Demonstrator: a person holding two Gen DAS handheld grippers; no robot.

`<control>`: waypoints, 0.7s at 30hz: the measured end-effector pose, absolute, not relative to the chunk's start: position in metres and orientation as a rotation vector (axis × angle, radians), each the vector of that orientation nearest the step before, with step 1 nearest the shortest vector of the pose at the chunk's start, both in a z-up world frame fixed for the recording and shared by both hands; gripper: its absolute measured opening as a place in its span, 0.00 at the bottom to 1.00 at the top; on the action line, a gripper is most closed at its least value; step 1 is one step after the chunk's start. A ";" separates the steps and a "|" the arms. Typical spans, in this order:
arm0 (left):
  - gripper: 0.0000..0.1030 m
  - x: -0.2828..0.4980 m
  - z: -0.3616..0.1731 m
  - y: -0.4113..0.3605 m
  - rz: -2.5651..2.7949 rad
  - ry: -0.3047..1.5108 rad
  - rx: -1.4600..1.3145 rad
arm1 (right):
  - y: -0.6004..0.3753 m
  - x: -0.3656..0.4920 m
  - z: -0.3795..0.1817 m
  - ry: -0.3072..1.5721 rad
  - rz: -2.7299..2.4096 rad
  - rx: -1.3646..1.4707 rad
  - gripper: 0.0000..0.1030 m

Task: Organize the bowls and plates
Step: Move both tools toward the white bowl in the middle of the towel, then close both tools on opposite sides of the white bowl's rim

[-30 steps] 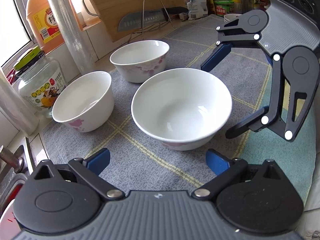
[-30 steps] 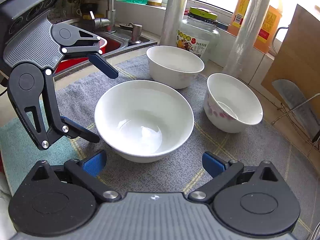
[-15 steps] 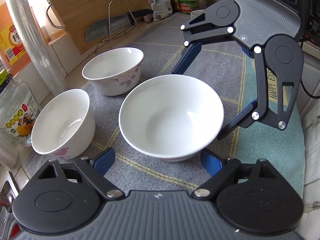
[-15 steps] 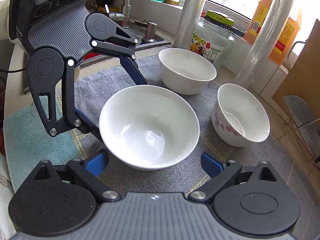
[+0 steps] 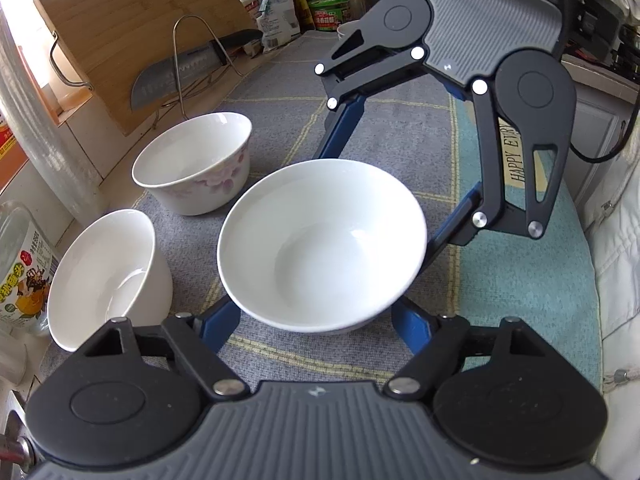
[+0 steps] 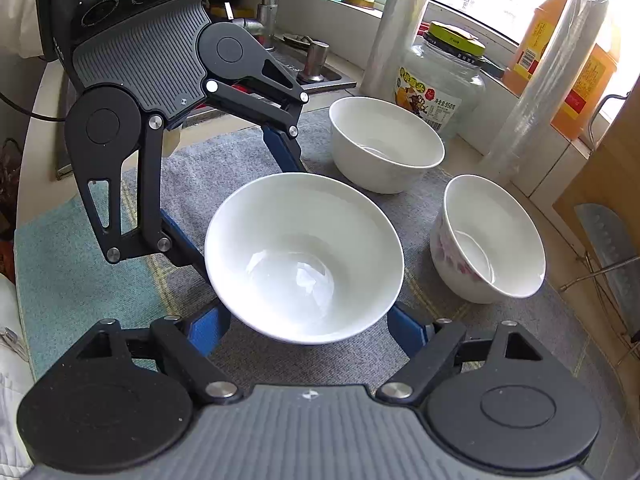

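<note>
1. The wide white bowl (image 5: 322, 244) sits on the grey mat (image 5: 392, 136), in front of 2 smaller bowls (image 5: 192, 162) (image 5: 106, 276).
2. The left gripper (image 5: 316, 330) grips the wide bowl's base from the near side; its jaws have just been closing.
3. The right gripper (image 6: 310, 330) clamps the same bowl from the opposite side; its jaws have likewise just been closing.

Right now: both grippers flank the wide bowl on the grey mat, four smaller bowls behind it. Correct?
Not quite: there are two smaller bowls, not four. The right wrist view shows a plain bowl and a flowered bowl behind the wide bowl. The rest holds: the left gripper and right gripper flank it on the grey mat.
</note>
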State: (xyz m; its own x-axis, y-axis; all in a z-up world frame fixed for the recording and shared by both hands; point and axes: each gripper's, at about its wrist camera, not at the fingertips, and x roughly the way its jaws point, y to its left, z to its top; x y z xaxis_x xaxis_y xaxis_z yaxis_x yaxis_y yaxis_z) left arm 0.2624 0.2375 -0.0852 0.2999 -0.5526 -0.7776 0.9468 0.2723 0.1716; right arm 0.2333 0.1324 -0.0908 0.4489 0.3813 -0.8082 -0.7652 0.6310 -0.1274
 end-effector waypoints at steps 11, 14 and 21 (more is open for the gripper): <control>0.76 0.253 -0.079 0.237 -1.122 0.657 0.737 | 0.132 0.234 -0.090 0.847 0.756 -0.517 0.85; 0.76 0.251 -0.077 0.235 -1.121 0.659 0.739 | 0.131 0.231 -0.089 0.849 0.759 -0.512 0.85; 0.76 0.238 -0.067 0.225 -1.109 0.639 0.755 | 0.122 0.217 -0.078 0.839 0.743 -0.519 0.85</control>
